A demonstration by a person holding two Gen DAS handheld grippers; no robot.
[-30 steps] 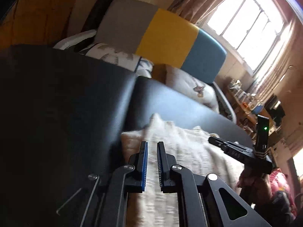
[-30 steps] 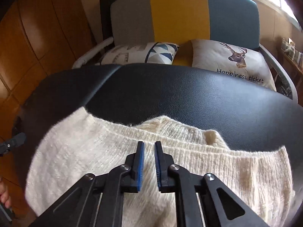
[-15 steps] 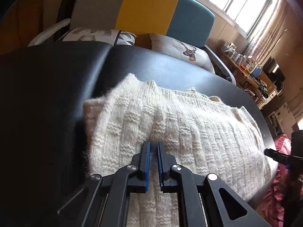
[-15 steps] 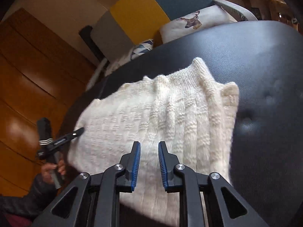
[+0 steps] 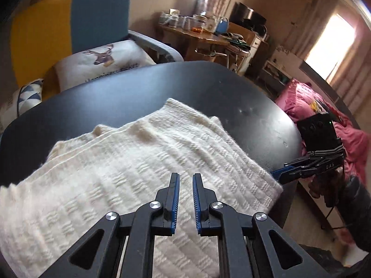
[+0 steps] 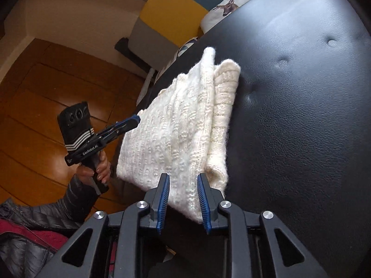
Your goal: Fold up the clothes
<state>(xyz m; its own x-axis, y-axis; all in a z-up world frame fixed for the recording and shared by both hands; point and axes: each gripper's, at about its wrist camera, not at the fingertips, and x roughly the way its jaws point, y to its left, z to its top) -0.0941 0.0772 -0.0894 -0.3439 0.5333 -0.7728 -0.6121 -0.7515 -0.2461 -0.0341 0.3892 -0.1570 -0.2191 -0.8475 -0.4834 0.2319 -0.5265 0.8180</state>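
Note:
A cream knitted sweater (image 5: pixel 143 162) lies folded into a thick rectangle on the black padded table (image 5: pixel 162 88); it also shows in the right wrist view (image 6: pixel 176 129). My left gripper (image 5: pixel 186 178) hovers over the sweater's near part, jaws slightly apart and empty. It appears in the right wrist view (image 6: pixel 135 119) beside the sweater's left edge. My right gripper (image 6: pixel 183 178) is open and empty, its jaws on either side of the sweater's near corner. It shows in the left wrist view (image 5: pixel 281 173) by the sweater's right edge.
A grey, yellow and teal sofa (image 5: pixel 69 23) with a deer cushion (image 5: pixel 102 58) stands behind the table. A wooden desk with jars (image 5: pixel 197 32) and pink bedding (image 5: pixel 324 115) lie to the right. Wooden floor (image 6: pixel 46 81) is on the left.
Both grippers have swung outward to opposite ends of the folded sweater. The right jaws have widened a little. The sweater itself has not moved.

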